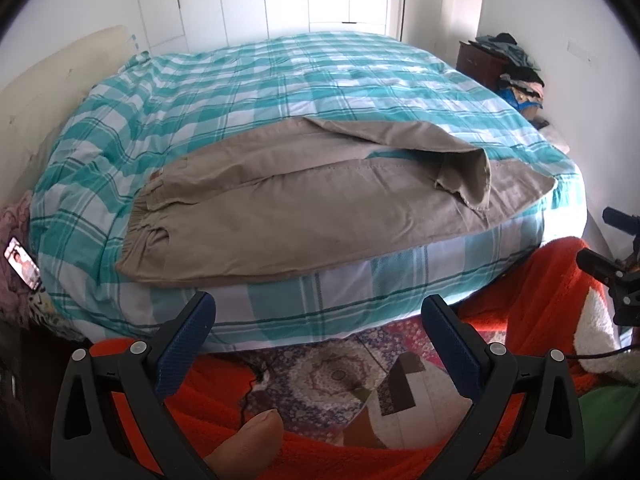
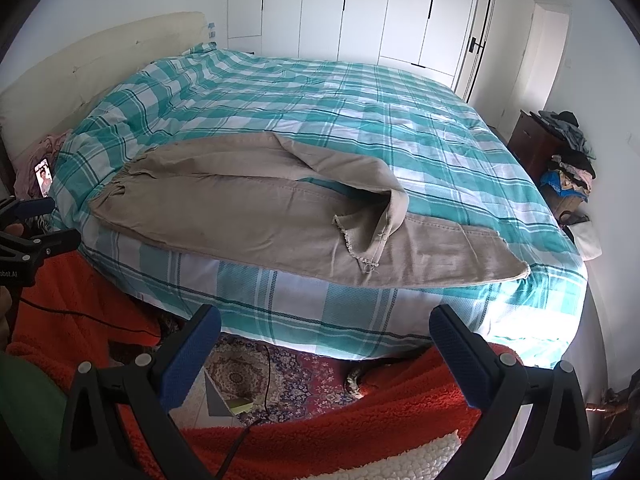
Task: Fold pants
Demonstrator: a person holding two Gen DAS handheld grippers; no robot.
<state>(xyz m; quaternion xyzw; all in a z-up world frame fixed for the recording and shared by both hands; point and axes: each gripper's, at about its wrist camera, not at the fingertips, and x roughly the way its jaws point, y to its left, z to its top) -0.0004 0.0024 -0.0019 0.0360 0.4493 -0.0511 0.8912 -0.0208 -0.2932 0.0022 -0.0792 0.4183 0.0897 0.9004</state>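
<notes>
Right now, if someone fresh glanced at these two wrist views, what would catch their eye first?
The beige cotton pants sprawl along the near edge of the teal-and-white checked bedspread, waistband to the left, one leg flopped back over the other with its frayed hem curled up. Both the left gripper and right gripper hover open below the bed edge, touching nothing.
</notes>
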